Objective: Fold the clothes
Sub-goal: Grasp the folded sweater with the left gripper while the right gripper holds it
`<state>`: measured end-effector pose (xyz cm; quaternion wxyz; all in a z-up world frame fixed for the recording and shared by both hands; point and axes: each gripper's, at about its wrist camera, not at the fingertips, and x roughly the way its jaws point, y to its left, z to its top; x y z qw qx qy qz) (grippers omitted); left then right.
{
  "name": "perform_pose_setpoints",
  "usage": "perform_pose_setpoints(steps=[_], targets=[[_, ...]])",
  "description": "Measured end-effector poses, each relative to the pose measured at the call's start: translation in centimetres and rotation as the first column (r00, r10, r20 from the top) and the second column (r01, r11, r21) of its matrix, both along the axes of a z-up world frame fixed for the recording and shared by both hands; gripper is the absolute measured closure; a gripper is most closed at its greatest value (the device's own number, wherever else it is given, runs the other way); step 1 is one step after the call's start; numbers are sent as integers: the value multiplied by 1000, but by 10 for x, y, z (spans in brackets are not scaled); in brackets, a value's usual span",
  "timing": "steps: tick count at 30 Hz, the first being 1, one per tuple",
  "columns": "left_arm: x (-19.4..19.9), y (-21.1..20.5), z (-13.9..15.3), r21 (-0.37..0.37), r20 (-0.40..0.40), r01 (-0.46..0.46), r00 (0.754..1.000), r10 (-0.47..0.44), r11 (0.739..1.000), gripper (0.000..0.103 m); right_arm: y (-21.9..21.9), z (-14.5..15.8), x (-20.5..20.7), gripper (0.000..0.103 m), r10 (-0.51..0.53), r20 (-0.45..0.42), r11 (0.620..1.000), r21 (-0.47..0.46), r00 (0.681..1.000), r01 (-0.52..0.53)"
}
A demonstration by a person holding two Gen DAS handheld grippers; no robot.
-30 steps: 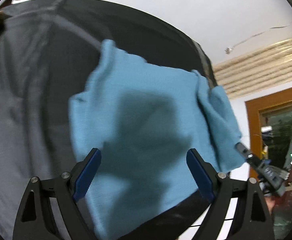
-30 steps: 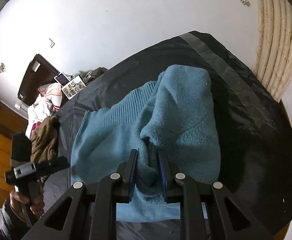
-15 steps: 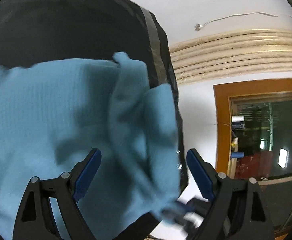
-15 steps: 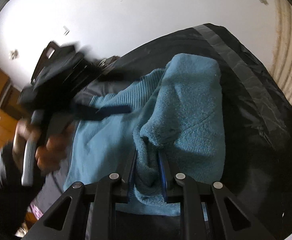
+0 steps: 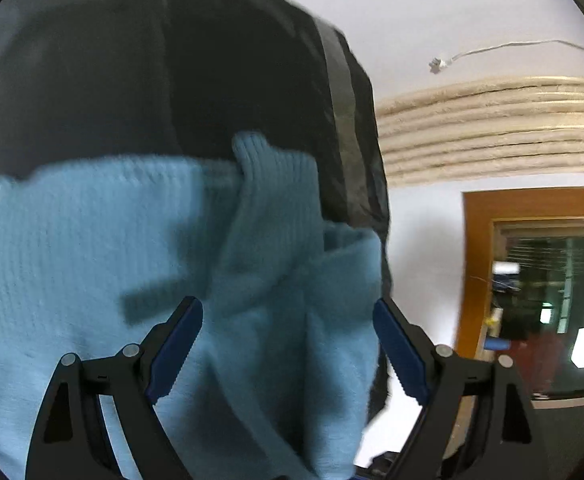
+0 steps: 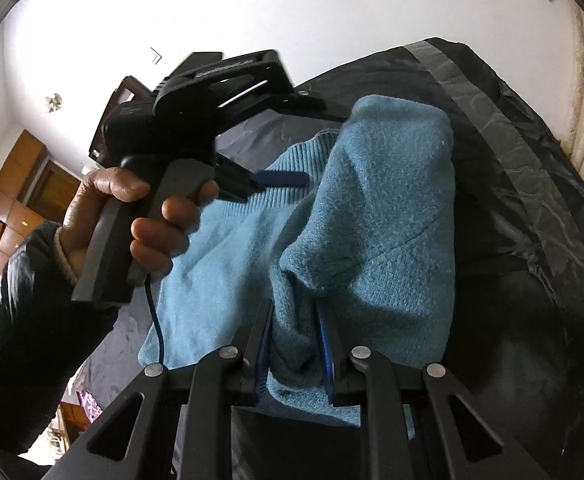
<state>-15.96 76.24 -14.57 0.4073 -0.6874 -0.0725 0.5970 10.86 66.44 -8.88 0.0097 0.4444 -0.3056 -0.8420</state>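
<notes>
My left gripper has travelled across the blue sweater since the earlier frame: then it hung over the middle of the cloth, now it is above the right side, where a ribbed sleeve lies folded over the body. In the right wrist view my left hand now fills the left part of the picture, where before it was small and low in the corner.

The left tongs are wide open and hold nothing; the cloth is under them, not pressed between the pads. I keep them open because I think I must take the loose edge near the bundle next.

My right gripper is closed on a thick bunch of the sweater, the pads pressing on both sides. I hold this bunch so that the folded part stays lifted and does not slide back.

The sweater lies on the black table cover, its right side turned over the near half, close to the table's right edge. The fold is only started, I judge.
</notes>
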Motion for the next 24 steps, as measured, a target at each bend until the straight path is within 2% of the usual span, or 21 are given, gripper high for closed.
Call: perform_pose_setpoints(steps=[3,5,9,10,12,14,16,19,23,24], targets=[[-8,-5,-7,-38,6,-10,1000,11,999,14,3,-1,2,81,7,-7,1000,-3,1000,-7],[-9,-4,-15,-31,46,-15,999,16,999,14,4,-2,3,81,7,-8,1000,-13,1000,-7],[1,10,-24,93,176,-17,984,0,996,13,7,-4,4,81,7,-6,999,-32,1000,-7],[5,15,-25,104,180,-4,984,-15,995,13,8,-5,4,81,6,-5,999,-32,1000,-6],[10,25,-25,99,163,33,986,-49,995,3,8,-6,6,81,4,-2,999,-34,1000,-4],[13,31,-26,104,166,48,984,-65,993,1,7,-5,8,81,3,0,999,-35,1000,-3],[16,34,-23,146,188,57,979,-84,988,1,7,-6,10,81,-1,0,999,-37,1000,1],[21,43,-15,188,166,99,977,-131,977,1,7,-7,11,81,-6,1,999,-42,1000,6],[23,55,-20,130,136,129,980,-147,983,3,6,-7,10,81,-3,-1,1000,-27,1000,3],[23,56,-22,109,129,131,981,-145,985,10,4,-5,11,81,1,-2,1000,-6,1000,-1]])
